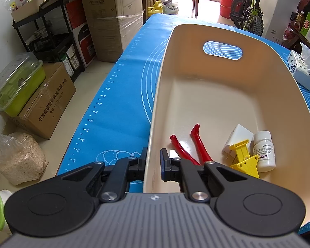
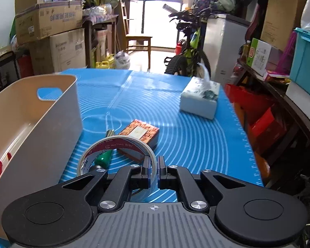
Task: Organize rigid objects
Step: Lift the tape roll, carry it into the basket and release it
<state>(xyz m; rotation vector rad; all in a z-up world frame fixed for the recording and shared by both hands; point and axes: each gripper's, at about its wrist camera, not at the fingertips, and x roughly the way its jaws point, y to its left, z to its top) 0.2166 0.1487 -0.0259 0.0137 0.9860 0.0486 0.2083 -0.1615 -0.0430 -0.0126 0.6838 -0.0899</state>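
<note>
A cream bin stands on the blue mat. My left gripper is shut on the bin's near left wall, one finger outside and one inside. In the bin lie red-handled pliers, a yellow plastic tool, a white charger and a white pill bottle. My right gripper is shut on the rim of a clear tape roll, held above the mat right of the bin. A green-handled screwdriver and a patterned box lie beyond it.
A tissue box sits at the mat's far right, also in the left wrist view. The mat's right edge drops off to red boxes. Cardboard boxes and a bag of grain stand on the floor at left.
</note>
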